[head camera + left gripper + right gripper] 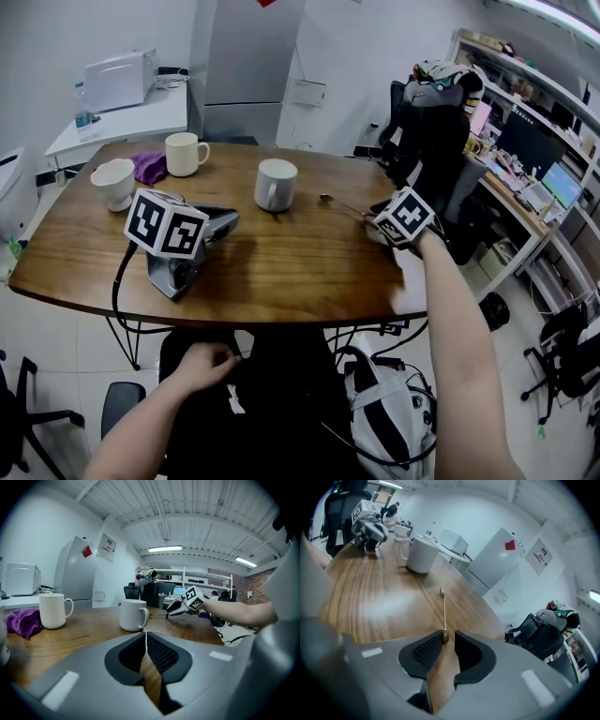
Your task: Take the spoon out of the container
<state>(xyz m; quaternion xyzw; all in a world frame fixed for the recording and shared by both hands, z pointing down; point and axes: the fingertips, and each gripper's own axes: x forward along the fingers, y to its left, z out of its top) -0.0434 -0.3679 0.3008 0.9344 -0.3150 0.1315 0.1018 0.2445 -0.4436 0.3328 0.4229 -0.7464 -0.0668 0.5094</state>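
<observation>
The spoon (444, 611) lies flat on the tabletop (281, 272), out of any cup. The nearest mug (275, 184) stands just off its bowl end, toward nine o'clock in the head view.

The right gripper (448, 633) is released. Its pads stand apart with bare wood showing between them. The knob at the handle's end sits right at the mouth of the jaws, against the tip of the left pad and not squeezed.

In the right gripper view the handle runs straight out from the jaws toward twelve o'clock, with the bowl at the far end. In the head view the same line points to about ten o'clock from that gripper, toward the mug. The long axis is therefore in line with the gripper rather than across it. Backing away along that line, toward four o'clock, should clear the handle without knocking it.

The left gripper (146, 637) rests on the tabletop well apart from the spoon, at about eight o'clock from the mug. Its pads are clenched on nothing, and no hand is on it: the left hand (202, 366) is down below the table edge. The right gripper is far nearer the spoon.

As things lie, the removal looks done and only the release remains to finish.
</observation>
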